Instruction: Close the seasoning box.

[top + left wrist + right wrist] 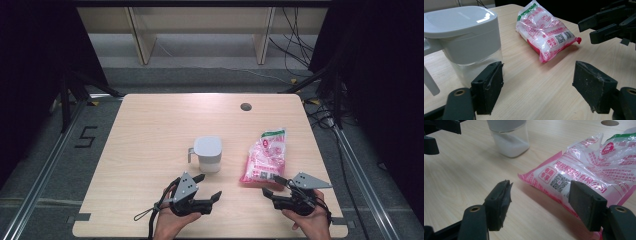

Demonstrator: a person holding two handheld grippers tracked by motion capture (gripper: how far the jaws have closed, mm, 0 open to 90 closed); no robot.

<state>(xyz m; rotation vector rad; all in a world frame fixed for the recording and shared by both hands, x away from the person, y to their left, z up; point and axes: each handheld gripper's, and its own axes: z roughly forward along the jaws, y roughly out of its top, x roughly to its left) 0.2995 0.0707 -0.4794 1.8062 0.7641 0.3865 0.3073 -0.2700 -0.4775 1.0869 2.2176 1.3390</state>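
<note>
A white lidded jug (207, 153) with a clear base and white powder inside stands at the table's middle. To its right lies a pink and clear printed bag (265, 157) of white grains. My left gripper (209, 186) rests low just in front of the jug, open, with nothing between its jaws. In the left gripper view the jug (461, 37) rises just past the left jaw and the bag (546, 32) lies farther off. My right gripper (271, 185) stands open at the bag's near end. In the right gripper view the bag (584, 170) lies just beyond the jaws, untouched.
A round cable hole (245, 106) sits in the tabletop at the back right. The table's front edge (210, 234) runs just under both hands. Metal floor rails (40, 175) flank the table, and cables lie on the floor at the back right.
</note>
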